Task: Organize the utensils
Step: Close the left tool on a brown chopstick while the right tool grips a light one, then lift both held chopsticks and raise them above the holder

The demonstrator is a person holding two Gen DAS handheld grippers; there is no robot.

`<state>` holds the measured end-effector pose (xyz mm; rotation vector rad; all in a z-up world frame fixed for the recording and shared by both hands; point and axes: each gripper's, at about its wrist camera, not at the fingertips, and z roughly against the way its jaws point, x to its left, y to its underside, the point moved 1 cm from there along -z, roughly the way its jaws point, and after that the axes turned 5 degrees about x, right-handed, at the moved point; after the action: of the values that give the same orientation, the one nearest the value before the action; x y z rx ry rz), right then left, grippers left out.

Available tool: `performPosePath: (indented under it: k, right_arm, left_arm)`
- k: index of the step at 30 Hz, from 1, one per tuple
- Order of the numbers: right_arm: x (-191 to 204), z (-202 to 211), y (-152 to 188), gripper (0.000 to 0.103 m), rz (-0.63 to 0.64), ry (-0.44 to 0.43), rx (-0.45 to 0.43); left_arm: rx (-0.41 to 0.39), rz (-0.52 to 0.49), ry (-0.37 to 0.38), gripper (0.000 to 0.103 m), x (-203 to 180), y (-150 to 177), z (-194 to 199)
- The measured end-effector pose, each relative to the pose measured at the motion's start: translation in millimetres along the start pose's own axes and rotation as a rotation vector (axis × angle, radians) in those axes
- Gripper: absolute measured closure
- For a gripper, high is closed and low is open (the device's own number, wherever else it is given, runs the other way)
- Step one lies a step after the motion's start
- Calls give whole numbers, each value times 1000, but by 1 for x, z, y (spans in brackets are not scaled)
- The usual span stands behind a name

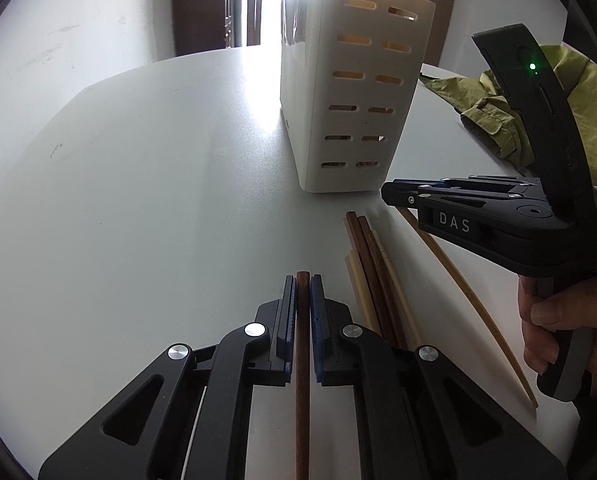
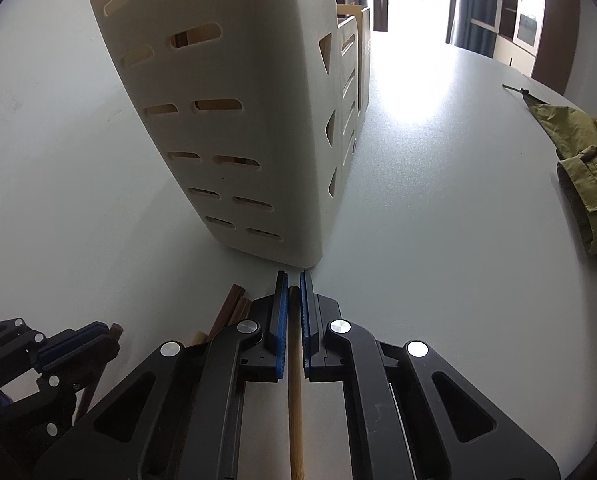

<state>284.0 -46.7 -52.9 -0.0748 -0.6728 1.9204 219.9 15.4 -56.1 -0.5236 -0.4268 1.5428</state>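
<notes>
My left gripper (image 1: 303, 280) is shut on a dark brown chopstick (image 1: 302, 380) that runs back between its blue pads toward the camera. My right gripper (image 2: 293, 276) is shut on a light bamboo chopstick (image 2: 295, 400), just in front of the cream slotted utensil holder (image 2: 234, 112). In the left wrist view the holder (image 1: 354, 92) stands ahead on the table, and the right gripper (image 1: 390, 192) reaches in from the right over the bamboo chopstick (image 1: 470, 292). Several loose chopsticks (image 1: 372, 276), brown and pale, lie on the table between the two grippers.
A white table (image 1: 158, 168) carries everything. An olive-green cloth (image 2: 586, 168) is bunched at its right edge. A hand (image 1: 554, 320) holds the right gripper's handle. More chopsticks stand inside the holder. A bright doorway and dark wooden furniture lie beyond the table.
</notes>
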Motion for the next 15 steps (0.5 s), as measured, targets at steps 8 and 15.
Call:
performPosePath:
  k: [8, 15]
  right_arm:
    - [5, 46, -6, 96, 26, -42, -83]
    - [9, 83, -8, 96, 30, -65, -170]
  left_arm:
    - [-94, 14, 32, 96, 2, -6, 39]
    - [-174, 14, 35, 97, 0, -14, 73]
